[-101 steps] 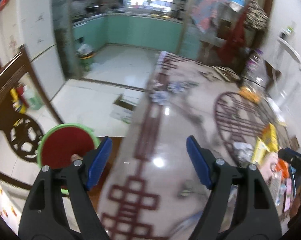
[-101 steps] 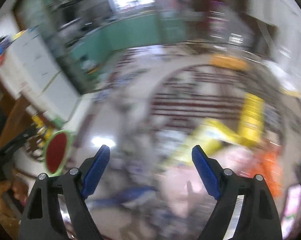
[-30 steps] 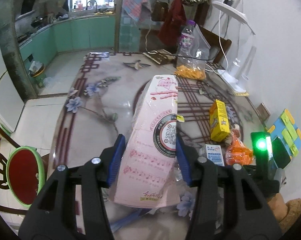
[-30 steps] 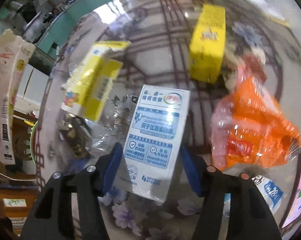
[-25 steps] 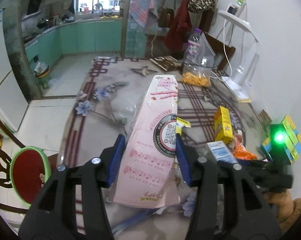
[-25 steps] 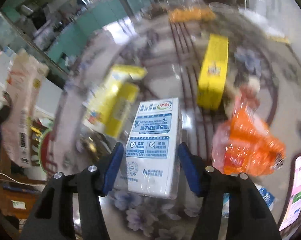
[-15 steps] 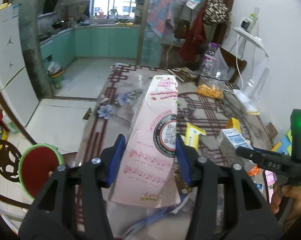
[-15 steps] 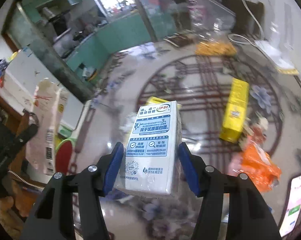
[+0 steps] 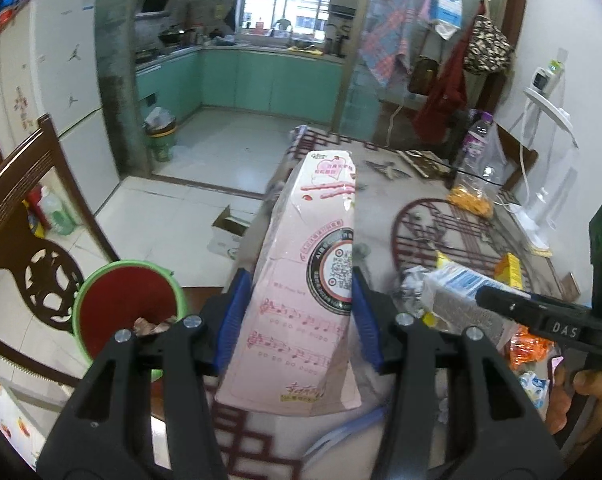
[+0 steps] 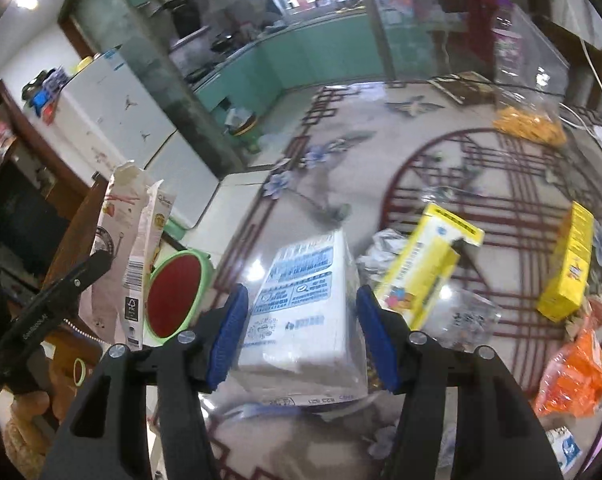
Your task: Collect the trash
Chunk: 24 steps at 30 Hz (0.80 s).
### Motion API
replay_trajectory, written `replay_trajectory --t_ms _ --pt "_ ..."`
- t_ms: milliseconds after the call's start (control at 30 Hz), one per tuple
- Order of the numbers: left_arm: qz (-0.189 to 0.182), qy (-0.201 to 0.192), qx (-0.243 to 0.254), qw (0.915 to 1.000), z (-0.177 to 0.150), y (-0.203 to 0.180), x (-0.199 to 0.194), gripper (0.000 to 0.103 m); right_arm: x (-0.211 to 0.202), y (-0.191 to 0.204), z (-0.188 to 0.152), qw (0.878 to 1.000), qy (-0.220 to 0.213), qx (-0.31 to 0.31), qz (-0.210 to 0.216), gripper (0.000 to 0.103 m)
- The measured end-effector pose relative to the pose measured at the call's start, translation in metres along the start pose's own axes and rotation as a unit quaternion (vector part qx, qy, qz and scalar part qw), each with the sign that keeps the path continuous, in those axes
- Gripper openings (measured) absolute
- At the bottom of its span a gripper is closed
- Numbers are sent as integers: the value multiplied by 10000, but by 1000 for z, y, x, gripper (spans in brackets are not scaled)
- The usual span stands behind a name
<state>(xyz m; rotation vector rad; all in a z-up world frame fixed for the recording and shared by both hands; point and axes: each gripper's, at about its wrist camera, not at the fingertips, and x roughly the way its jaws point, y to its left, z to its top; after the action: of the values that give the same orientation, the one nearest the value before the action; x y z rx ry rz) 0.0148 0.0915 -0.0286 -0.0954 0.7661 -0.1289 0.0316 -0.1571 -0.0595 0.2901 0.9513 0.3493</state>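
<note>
Two cartons held — pink carton (image 9: 301, 300) in left gripper (image 9: 297, 316) jaws, white carton (image 10: 305, 304) in right gripper (image 10: 301, 328); light, crushable, gripped mid-body.

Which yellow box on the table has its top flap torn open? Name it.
The nearer yellow box, just right of the white carton in the right claw; its flap sticks up. The far yellow box looks closed.
</note>
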Motion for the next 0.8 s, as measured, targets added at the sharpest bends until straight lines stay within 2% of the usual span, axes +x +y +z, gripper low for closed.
replay_trajectory --t_ms 33,200,267,300,333,367,400,467,567,633,700,800 --pt "22 2 -27 10000 -1 3 0 48 4 4 2 9999 64 -37 70 23" --pt "155 59 -191 9997 -4 22 2 48 22 24 6 9989 285 -356 -92 19" --pt "195 98 -240 9995 -6 28 4 48 35 30 2 9966 553 -569 -223 32" --pt "212 114 -265 9994 -7 31 5 48 41 34 0 9950 641 -707 -295 55" --pt "227 139 -297 9992 -7 33 6 48 48 41 -5 9924 705 -940 -362 67" --pt "236 151 -315 9991 -7 35 7 48 53 46 -9 9898 777 -1135 -377 66" --pt "243 158 -327 9990 -7 37 8 48 61 56 -16 9845 936 -1431 -401 66" --pt "249 147 -338 9990 -6 40 8 48 76 72 -32 9708 1290 -2000 -302 75" --pt "233 129 -335 9991 -5 41 8 48 96 82 -52 9460 1678 -2756 -324 79" --pt "237 108 -342 9991 -4 42 7 48 111 86 -67 9216 1933 -3331 -487 79" --pt "251 98 -378 9989 -3 45 7 48 124 86 -77 9012 2147 -3727 -542 80" --pt "302 77 -449 9985 -2 49 7 48 140 79 -86 8860 2463 -3887 -564 80"
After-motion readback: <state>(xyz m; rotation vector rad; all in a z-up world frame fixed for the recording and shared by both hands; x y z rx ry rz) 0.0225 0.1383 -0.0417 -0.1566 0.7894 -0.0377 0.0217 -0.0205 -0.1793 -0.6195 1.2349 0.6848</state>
